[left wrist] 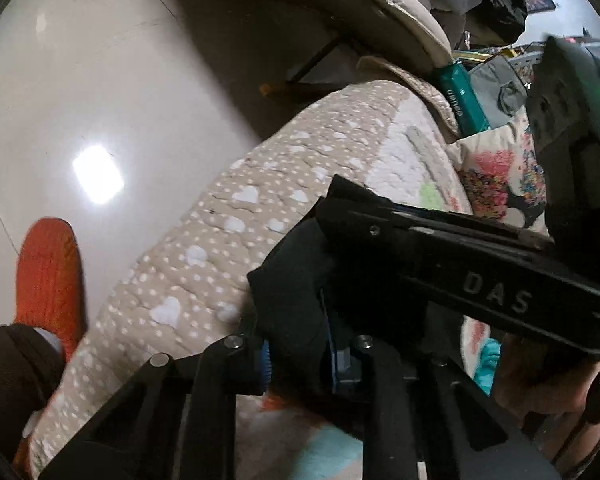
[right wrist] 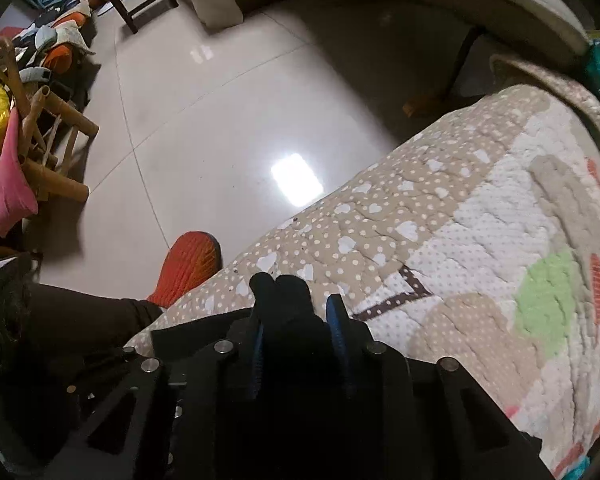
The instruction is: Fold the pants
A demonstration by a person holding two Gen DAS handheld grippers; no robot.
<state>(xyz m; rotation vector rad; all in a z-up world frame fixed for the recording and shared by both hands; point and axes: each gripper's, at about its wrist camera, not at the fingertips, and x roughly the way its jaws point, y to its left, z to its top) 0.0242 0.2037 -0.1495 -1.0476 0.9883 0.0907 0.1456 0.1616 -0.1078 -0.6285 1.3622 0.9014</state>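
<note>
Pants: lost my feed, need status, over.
Left gripper shut on black pants. Right gripper shut on pants too. Both over quilt. Nothing blocking.

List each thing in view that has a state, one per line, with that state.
Left hand-held gripper: shut on the black pants.
Right hand-held gripper: shut on a bunched fold of the black pants.
Black pants: pinched in both grippers, bunched, lifted off the quilt at the grip.
Heart-patterned quilt: spread flat under the grippers.
Orange slipper: worn, planted on the tiled floor.
</note>
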